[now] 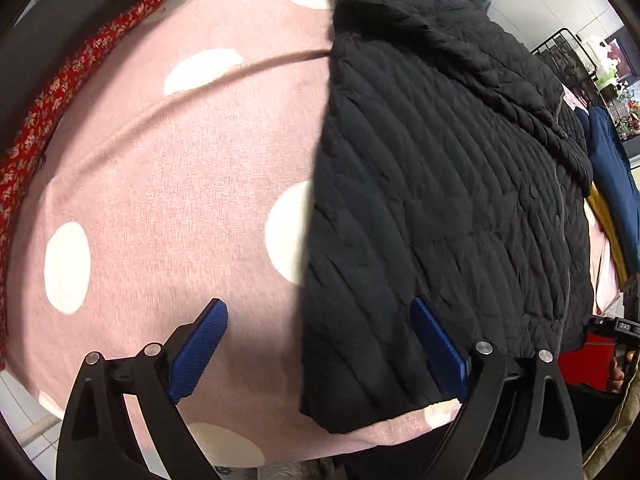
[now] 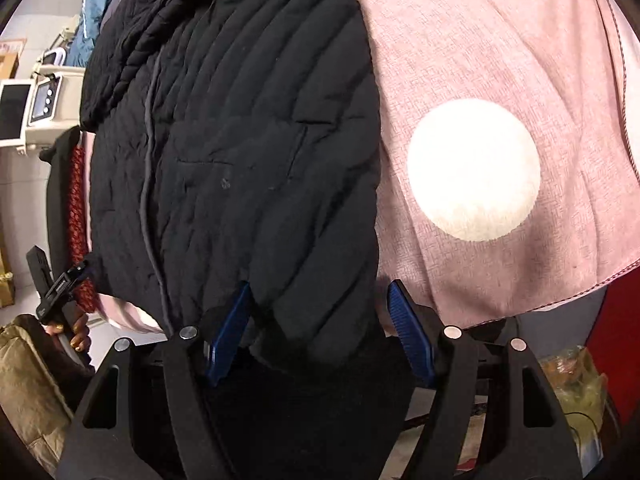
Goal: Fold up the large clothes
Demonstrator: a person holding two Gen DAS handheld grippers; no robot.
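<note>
Left wrist view: I saw my left gripper [image 1: 320, 320] with its jaws apart over the near edge of the black quilted jacket [image 1: 440, 168], which lay on a pink blanket [image 1: 180, 168] with white dots.

Right wrist view: my right gripper [image 2: 318, 300] stood wide, the jacket's [image 2: 240, 140] lower corner between its blue pads [image 2: 234, 320]; whether they pressed it, I couldn't tell.

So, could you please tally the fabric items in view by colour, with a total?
Black: 1, the quilted jacket
Pink with white dots: 1, the blanket under it
Red patterned: 1, the cloth at the blanket's edge
Dark blue: 1, the garment beyond the jacket
Light blue: 1, the garment behind the jacket
Total: 5
</note>
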